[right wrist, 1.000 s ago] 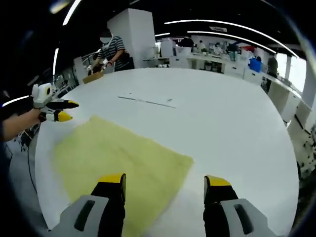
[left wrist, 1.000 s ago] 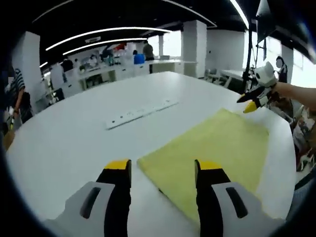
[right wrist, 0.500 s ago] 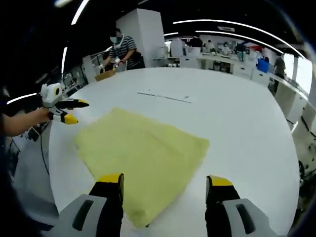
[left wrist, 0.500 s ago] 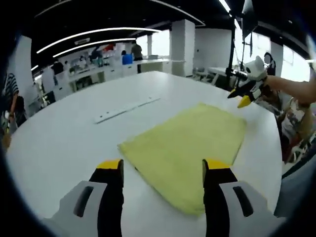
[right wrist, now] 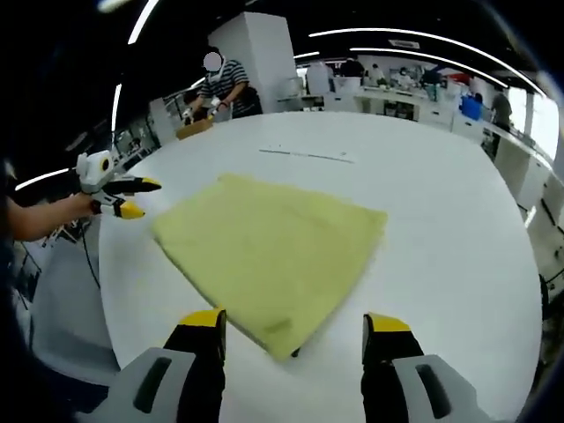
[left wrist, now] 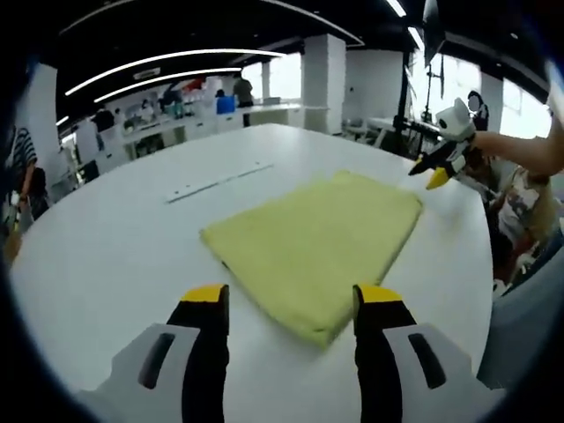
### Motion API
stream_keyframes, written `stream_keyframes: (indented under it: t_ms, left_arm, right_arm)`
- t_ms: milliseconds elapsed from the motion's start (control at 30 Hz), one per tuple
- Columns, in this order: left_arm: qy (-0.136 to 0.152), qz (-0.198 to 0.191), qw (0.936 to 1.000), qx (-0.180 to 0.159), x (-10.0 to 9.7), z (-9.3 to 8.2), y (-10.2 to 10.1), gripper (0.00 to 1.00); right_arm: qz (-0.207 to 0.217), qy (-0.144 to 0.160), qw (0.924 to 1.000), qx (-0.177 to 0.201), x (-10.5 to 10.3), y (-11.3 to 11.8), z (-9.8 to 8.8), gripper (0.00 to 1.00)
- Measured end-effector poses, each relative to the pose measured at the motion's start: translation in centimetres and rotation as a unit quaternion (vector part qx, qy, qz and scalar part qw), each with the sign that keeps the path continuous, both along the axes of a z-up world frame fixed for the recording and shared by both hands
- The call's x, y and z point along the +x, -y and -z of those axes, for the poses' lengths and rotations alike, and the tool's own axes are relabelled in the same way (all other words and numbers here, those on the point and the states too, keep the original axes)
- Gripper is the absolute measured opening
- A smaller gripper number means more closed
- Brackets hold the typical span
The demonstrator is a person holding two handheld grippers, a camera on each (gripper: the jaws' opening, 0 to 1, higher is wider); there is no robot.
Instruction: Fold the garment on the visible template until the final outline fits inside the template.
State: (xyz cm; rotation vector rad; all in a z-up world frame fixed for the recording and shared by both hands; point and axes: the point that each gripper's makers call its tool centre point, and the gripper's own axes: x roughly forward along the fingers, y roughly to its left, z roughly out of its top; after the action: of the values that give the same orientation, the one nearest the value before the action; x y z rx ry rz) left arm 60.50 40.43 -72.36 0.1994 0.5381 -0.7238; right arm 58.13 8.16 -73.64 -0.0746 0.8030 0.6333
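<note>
Garment (left wrist: 319, 245), yellow, folded flat into a rough rectangle, lies on the white surface (left wrist: 115, 256). Left claw (left wrist: 284, 301) spread, empty, hovering off the garment's near corner. Right claw (right wrist: 293, 328) spread, empty, above the garment's near corner in its own view. Thin strip (left wrist: 218, 180) lies on the surface beyond the garment. Person (right wrist: 222, 84) stands past the surface's far edge.

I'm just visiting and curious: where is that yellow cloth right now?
The yellow cloth lies flat on the white table, ahead of both open grippers; in the left gripper view the right gripper hovers by its far right corner.
</note>
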Motion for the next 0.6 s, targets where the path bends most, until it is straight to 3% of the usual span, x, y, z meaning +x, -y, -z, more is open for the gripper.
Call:
stream_keyframes:
  t_ms: [333, 600]
  left_arm:
    - [-0.037, -0.017, 0.9991, -0.013, -2.2, 2.4, -0.3, 0.38]
    - [-0.062, -0.042, 0.9965, -0.037, -2.5, 3.2, -0.4, 0.25]
  right_arm:
    - [0.010, -0.023, 0.9996, 0.010, -1.7, 0.1, 1.9, 0.41]
    - [0.054, -0.019, 0.9978, 0.034, -1.7, 0.3, 3.0, 0.16]
